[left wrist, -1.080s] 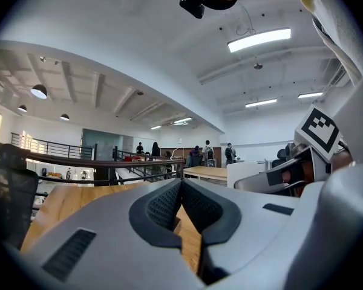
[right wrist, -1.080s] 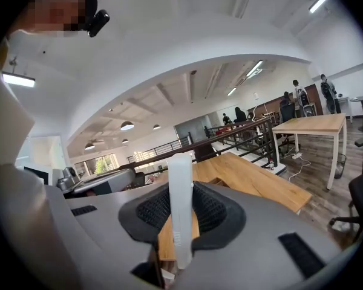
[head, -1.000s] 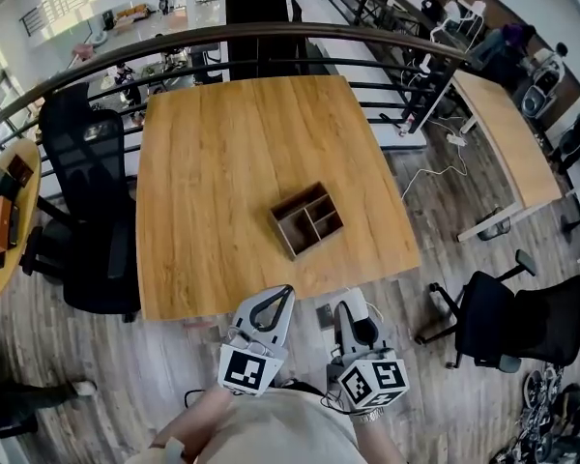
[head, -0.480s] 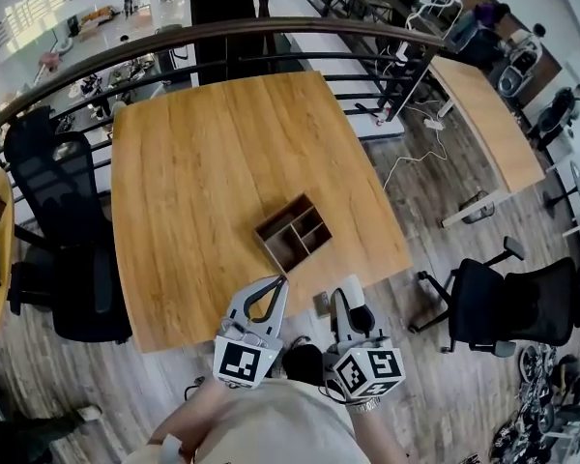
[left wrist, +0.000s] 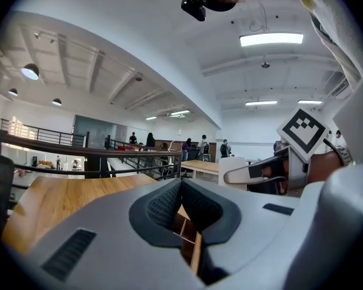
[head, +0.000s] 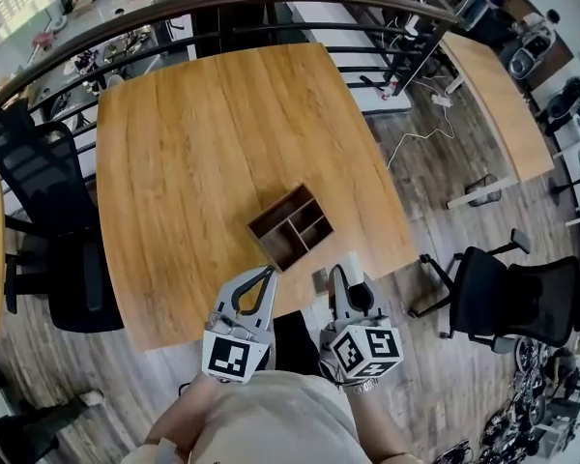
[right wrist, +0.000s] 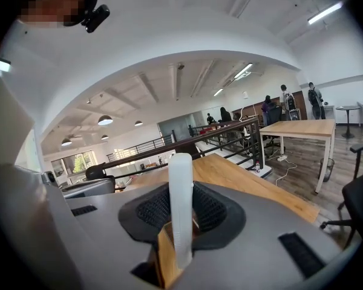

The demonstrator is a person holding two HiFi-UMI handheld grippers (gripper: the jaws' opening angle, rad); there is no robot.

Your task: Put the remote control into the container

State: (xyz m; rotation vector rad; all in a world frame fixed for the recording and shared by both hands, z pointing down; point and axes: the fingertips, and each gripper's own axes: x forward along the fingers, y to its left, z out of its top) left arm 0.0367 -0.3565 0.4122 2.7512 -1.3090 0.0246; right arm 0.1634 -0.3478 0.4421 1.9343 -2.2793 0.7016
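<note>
a broad wooden worktop (head: 193,153) fills the middle of the head view, with a dark railing (head: 222,13) curving along its far side at 12 o'clock. a black office chair (head: 48,230) stands off the worktop's edge at 9 o'clock, and a second black chair (head: 507,303) stands on the plank floor at 4 o'clock. a narrower table (head: 493,85) runs away at 2 o'clock. the person's light-coloured top (head: 271,423) shows at 6 o'clock, both arms held forward at the worktop's near edge. the left gripper (head: 267,276) points toward 12 o'clock with its tips just over the near edge; in the left gripper view its jaws are closed tip to tip with nothing between them (left wrist: 181,186). the right gripper (head: 351,271) sits just beside it at 3 o'clock, off the worktop's near corner, above the floor. its jaws are clamped on the remote control (right wrist: 181,204), a slim white bar that stands upright between the ribbed pads and rises past the tips. the container (head: 292,226), a small dark wooden box split into several open compartments, lies turned at an angle on the worktop near the front edge, at about 11 o'clock from the right gripper and well apart from the remote control.
</note>
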